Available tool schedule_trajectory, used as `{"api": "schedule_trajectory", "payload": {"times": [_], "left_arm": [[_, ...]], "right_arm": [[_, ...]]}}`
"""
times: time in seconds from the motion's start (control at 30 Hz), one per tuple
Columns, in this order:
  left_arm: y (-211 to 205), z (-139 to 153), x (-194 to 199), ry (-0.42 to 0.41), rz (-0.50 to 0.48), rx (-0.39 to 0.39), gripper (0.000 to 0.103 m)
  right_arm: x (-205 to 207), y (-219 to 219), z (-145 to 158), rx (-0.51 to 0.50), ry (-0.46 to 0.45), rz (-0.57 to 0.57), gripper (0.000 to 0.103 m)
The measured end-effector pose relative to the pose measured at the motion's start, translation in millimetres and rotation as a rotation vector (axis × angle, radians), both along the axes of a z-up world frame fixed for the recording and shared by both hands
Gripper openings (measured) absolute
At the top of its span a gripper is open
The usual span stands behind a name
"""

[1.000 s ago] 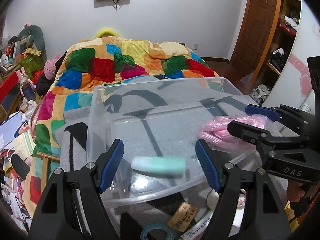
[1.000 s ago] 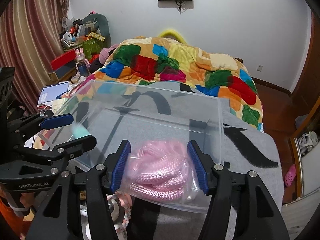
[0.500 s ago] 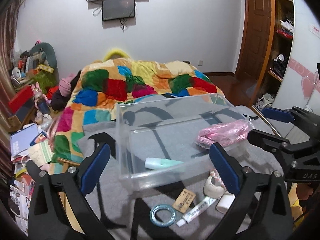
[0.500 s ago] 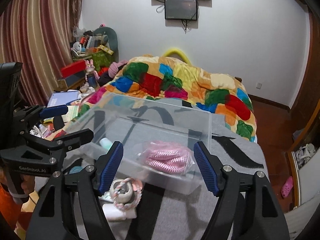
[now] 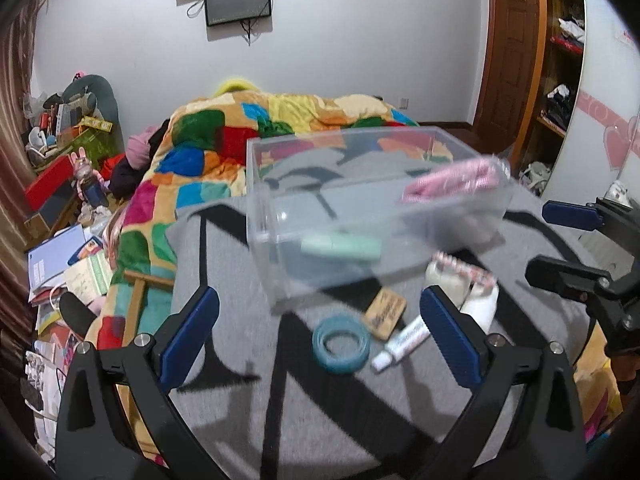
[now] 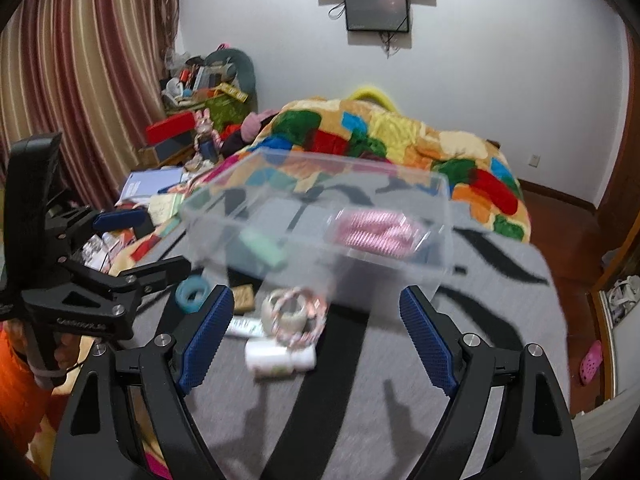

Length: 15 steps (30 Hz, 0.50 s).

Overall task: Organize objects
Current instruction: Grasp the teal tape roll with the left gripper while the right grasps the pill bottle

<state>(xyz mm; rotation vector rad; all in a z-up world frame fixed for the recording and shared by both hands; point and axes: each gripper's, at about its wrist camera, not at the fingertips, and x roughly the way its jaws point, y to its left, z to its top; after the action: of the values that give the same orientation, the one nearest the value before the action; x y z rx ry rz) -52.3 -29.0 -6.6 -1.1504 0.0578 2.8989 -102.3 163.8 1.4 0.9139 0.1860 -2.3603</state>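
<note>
Inside clear bin, green tube lies crosswise.

Bare grey blanket is lying open between the right gripper and the clutter. Ahead, a bottle, rope-wrapped roll, tube, tag and tape ring are crowding the clear bin's near wall, blocking low approach; its open top is standing free.
</note>
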Motion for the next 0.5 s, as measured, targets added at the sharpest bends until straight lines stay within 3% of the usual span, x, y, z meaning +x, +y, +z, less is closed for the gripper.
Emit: {"api": "schedule_trajectory", "payload": {"times": [0.13,0.23,0.4,0.5], "left_arm": [[-4,-18,6,-0.034,0.007,0.024,0.099],[-8,-28,4,-0.07,0.007,0.054,0.085],[-12,-40,0,-0.097,0.008,0.095,0.075],[-12,-46,-4,-0.113,-0.002,0.119,0.067]], "right_arm": [[5,-3,-20,0.0,-0.063,0.034,0.083],[4,-3,-37,0.001,-0.108,0.04,0.083],[0,-9,-57,0.015,-0.152,0.051,0.082],[-1,-13,-63,0.023,-0.154,0.066,0.066]]}}
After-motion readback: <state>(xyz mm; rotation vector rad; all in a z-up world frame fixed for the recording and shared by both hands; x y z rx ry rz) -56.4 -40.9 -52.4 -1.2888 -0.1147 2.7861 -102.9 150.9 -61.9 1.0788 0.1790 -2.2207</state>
